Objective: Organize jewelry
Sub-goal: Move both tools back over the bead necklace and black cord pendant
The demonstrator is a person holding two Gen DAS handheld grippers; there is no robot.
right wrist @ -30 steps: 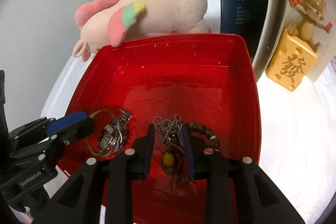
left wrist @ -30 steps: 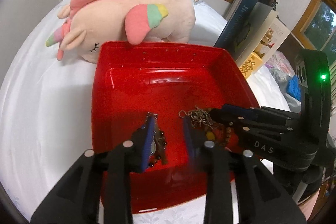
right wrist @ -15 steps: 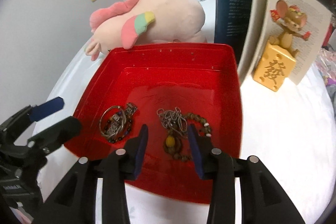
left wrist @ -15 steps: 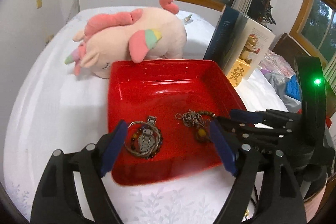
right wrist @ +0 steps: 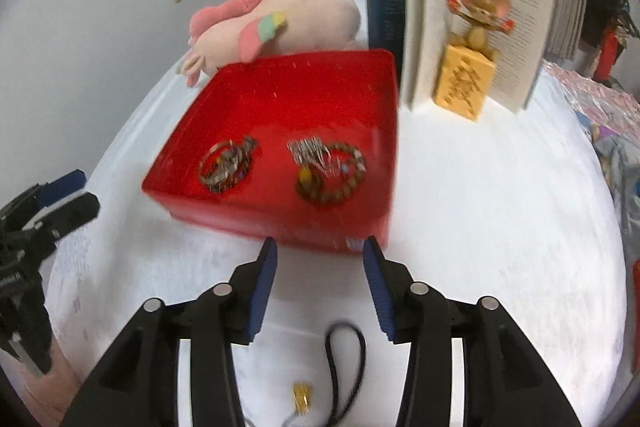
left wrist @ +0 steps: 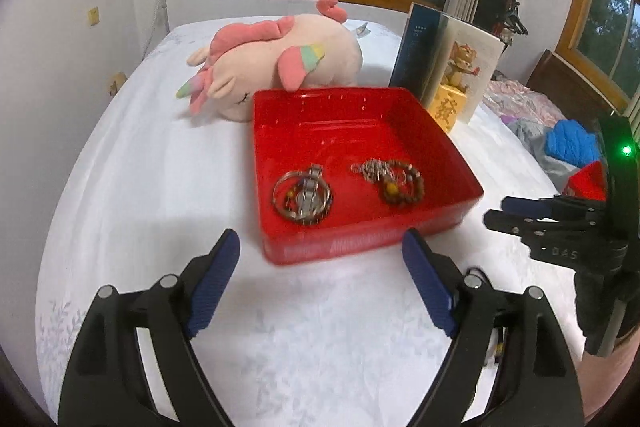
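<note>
In the left wrist view, one pink unicorn plush (left wrist: 276,67) lies at upper left of centre on the white bedspread (left wrist: 160,187). Below it, at the bottom of the frame, the left gripper (left wrist: 320,283) hangs over the cloth with its jaws spread wide and nothing between them. At centre sits one red tray (left wrist: 460,163) holding two heaps of jewelry: on its left a metal bangle tangled with a watch and beads (left wrist: 302,195), on its right a silver chain lying over a brown bead bracelet (left wrist: 390,179). Right of the tray one open book (left wrist: 444,59) stands upright with one mouse figurine (left wrist: 454,87) in front. At the right edge the right gripper (left wrist: 500,213) is seen from the side. In its own view the right gripper (right wrist: 320,267) has its jaws apart, empty, just short of the tray's near wall. Beneath it, at bottom centre, lies one black cord (right wrist: 346,351) with a small gold piece (right wrist: 301,395) beside it.
</note>
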